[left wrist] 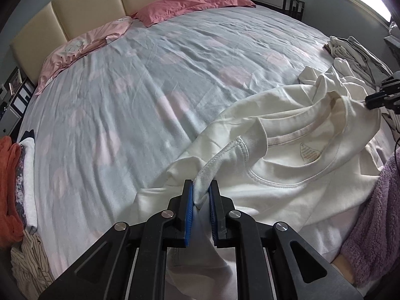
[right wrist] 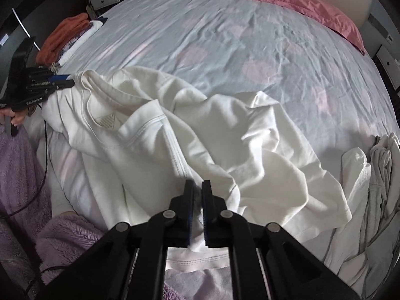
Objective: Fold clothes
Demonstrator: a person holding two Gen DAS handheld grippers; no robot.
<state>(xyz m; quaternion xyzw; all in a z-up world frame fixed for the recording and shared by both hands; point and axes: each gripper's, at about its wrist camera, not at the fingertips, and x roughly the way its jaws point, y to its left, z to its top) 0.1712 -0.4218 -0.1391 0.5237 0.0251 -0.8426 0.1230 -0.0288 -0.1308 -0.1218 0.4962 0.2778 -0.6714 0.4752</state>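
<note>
Across the bed (left wrist: 155, 80), a grey-and-pink cover runs up to pink pillows (left wrist: 192, 2) at the headboard edge. Near the foot edge lies a white sweatshirt (left wrist: 287, 175), crumpled, collar (left wrist: 295, 125) open toward the person. Folded stack (right wrist: 62, 37) sits at the left side edge; loose pale garments (right wrist: 382, 165) at the right side edge. A purple fleece sleeve (right wrist: 20, 165) shows at the near edge.

Left gripper (left wrist: 202, 190): clamped on a ridge of sweatshirt fabric beside the collar seam. Right gripper (right wrist: 197, 190): jaws drawn together over a fold at the garment's other shoulder side; a pinch of cloth seems to be between the pads, though the frame does not settle it.

Judgement: the shoulder line, the garment's span between the two grippers, runs along the foot edge, with the body bunched toward the headboard. Pulling the grippers apart should straighten it.
</note>
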